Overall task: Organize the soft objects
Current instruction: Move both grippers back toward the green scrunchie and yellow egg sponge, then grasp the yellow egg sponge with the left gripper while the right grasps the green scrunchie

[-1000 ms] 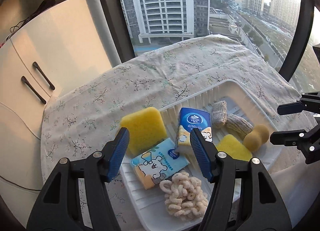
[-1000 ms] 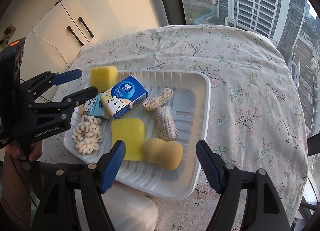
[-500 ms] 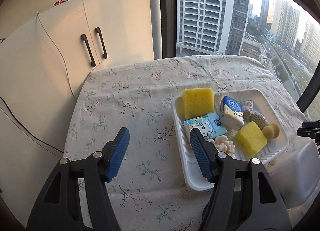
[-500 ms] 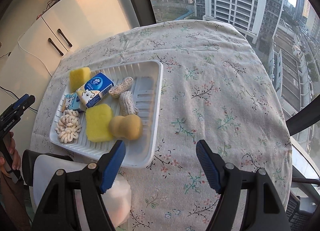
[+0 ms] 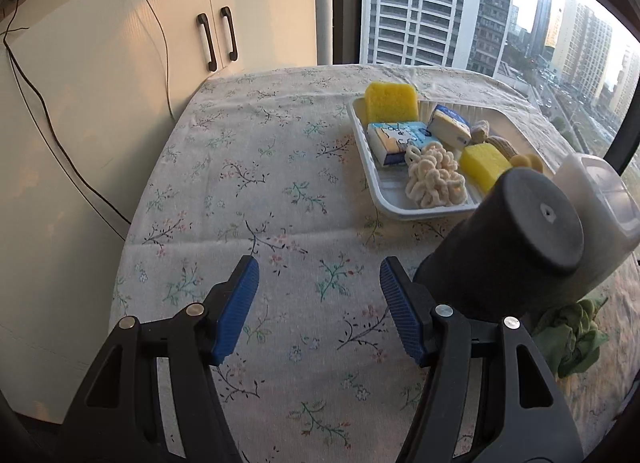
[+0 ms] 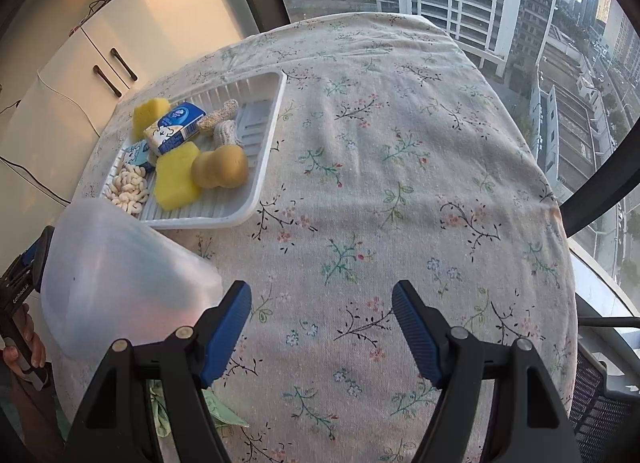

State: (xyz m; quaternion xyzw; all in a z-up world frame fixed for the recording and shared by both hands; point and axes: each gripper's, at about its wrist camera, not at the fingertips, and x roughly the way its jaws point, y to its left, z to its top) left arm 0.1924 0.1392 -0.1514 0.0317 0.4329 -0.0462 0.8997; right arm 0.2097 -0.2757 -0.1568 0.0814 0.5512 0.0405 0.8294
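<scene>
A white ribbed tray sits on the floral tablecloth. It holds two yellow sponges, two blue tissue packs, a cream looped scrunchie, knitted pieces and a tan gourd-shaped sponge. My left gripper is open and empty over bare cloth, well short of the tray. My right gripper is open and empty over cloth to the right of the tray.
A dark grey cylinder and a translucent white plastic container stand close to the tray's near end. A green cloth lies by them. White cabinets stand left; a window is behind.
Both grippers have pulled back from the tray, which now lies farther away. The left view has swung left to bare cloth. The grey cylinder and the container have come into view.
</scene>
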